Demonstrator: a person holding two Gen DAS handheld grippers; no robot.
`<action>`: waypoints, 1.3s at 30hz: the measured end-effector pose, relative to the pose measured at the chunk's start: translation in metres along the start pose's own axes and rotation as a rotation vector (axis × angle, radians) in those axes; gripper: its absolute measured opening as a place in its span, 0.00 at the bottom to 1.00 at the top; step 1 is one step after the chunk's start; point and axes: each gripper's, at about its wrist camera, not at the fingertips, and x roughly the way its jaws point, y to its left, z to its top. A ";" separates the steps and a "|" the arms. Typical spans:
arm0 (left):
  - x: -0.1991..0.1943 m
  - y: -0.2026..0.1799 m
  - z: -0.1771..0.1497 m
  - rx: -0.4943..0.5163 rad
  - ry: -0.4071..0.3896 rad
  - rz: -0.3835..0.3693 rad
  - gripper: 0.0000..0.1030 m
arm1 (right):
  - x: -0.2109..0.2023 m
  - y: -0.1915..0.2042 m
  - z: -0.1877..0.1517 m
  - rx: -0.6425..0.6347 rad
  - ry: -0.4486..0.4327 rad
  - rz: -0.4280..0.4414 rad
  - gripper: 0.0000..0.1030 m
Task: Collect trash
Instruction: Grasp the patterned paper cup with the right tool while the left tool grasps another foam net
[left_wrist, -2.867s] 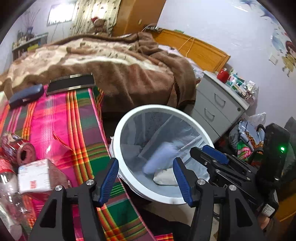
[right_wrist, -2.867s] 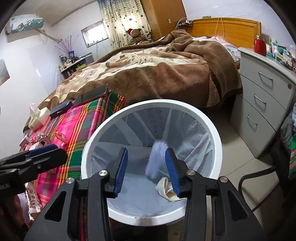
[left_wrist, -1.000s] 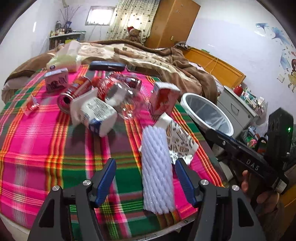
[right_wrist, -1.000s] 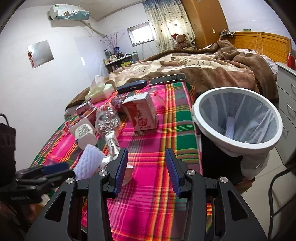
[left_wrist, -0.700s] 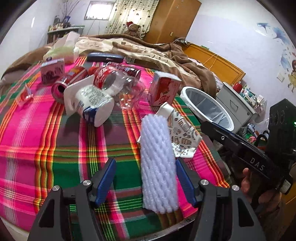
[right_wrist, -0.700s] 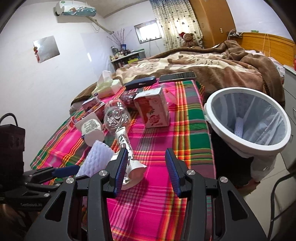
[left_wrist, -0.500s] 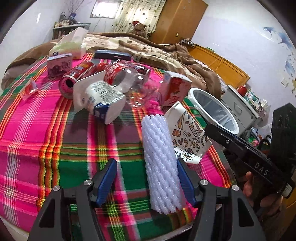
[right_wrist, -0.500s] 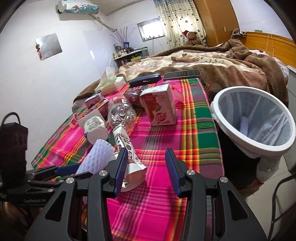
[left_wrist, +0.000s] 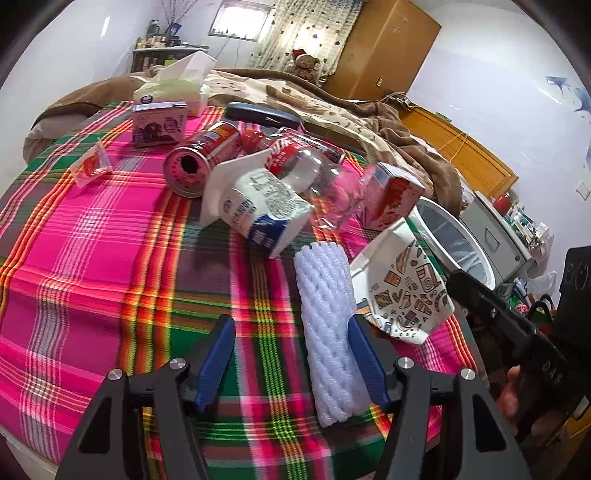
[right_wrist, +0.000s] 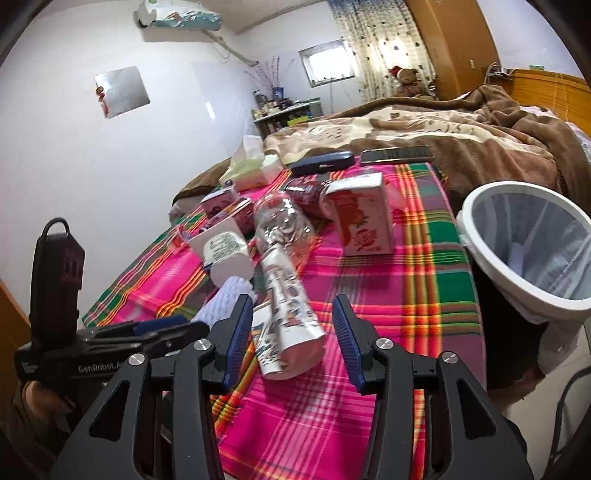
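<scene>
Both grippers moved off the bin to the plaid table; right jaws have just been opening.

Step in hand, as judged: approach for the next two pickups. Left gripper (left_wrist: 291, 354) stands apart, not clamped; white foam net sleeve (left_wrist: 327, 332) lies between its jaws at 12 o'clock, against the right pad, gap on the left. Right gripper (right_wrist: 293, 332) stands apart astride the flattened printed paper cup (right_wrist: 290, 314), no contact seen. Next move calls for centring each item, then closing. Sleeve: ribbed, soft, likely to squash. Cup: creased, lying on its side, mouth towards the camera. Lined trash bin (right_wrist: 476, 206) waits at 2 o'clock beside the table edge.
</scene>
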 end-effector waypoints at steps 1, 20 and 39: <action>0.000 0.002 0.001 -0.002 -0.001 0.004 0.62 | 0.003 0.000 0.000 0.000 0.008 0.001 0.46; 0.012 -0.014 0.005 0.041 0.022 0.008 0.62 | 0.023 -0.013 -0.004 0.033 0.081 -0.074 0.30; 0.031 -0.050 0.003 0.165 0.028 0.055 0.40 | 0.011 -0.030 -0.001 0.114 0.018 -0.138 0.30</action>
